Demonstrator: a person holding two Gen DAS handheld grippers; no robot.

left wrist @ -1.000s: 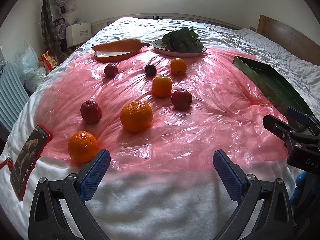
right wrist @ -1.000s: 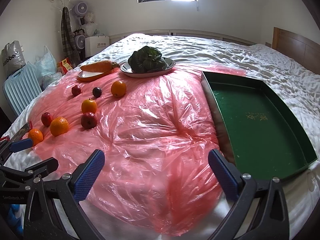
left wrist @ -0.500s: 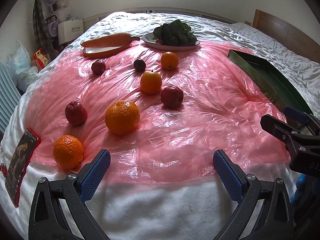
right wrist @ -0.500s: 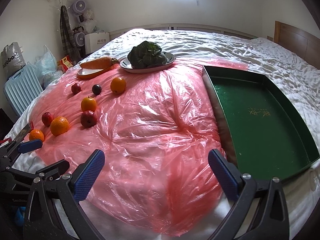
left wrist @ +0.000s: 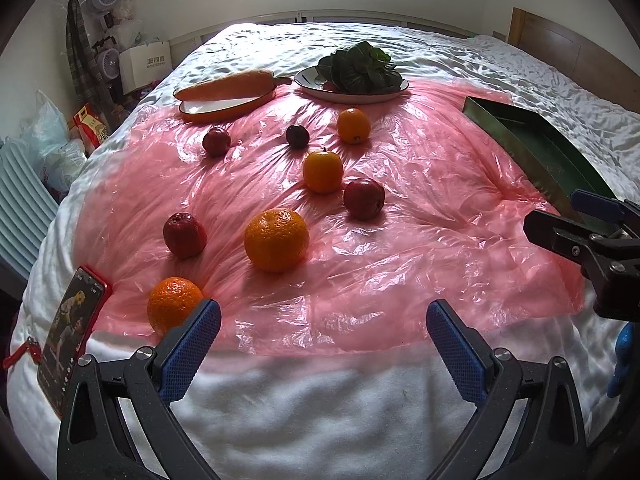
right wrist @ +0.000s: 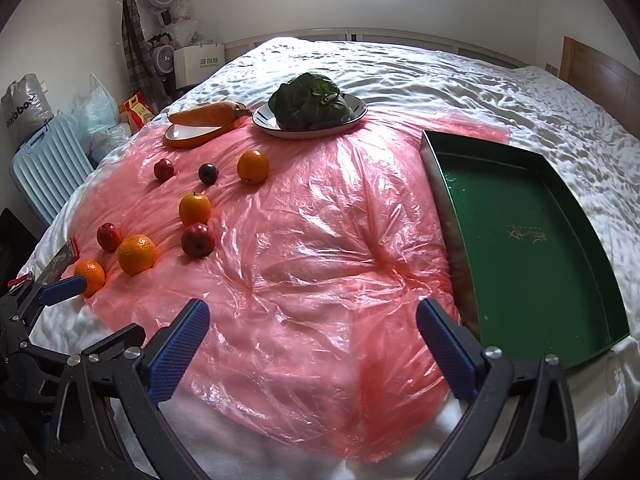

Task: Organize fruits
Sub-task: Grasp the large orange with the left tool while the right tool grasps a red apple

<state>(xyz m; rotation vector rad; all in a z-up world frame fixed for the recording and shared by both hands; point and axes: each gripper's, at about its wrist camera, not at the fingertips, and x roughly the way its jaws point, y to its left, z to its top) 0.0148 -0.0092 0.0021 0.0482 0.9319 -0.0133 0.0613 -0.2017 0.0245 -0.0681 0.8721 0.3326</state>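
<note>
Several fruits lie loose on a pink plastic sheet point(left wrist: 400, 240) over a white bed. Nearest my left gripper point(left wrist: 323, 344) are a small orange point(left wrist: 173, 303), a big orange point(left wrist: 277, 239) and a red apple point(left wrist: 184, 234). Farther off lie another red apple point(left wrist: 363, 198), an orange persimmon point(left wrist: 322, 171), a dark plum point(left wrist: 297, 136), a round orange point(left wrist: 353, 125) and a small red apple point(left wrist: 216, 141). An empty green tray point(right wrist: 520, 232) lies at the right. My right gripper point(right wrist: 312, 344) is open and empty over the sheet beside the tray. The left gripper is open and empty too.
A carrot point(left wrist: 228, 85) rests on an orange-rimmed plate, and leafy greens point(left wrist: 360, 69) on a white plate, at the far edge of the sheet. A phone in a red case point(left wrist: 72, 328) lies at the left bed edge. Bags, fans and a blue case stand left of the bed.
Both grippers' views have shifted slightly; the left view has swung a little so the fruits sit more to the right. No fruit has moved. Both grippers stay open.
</note>
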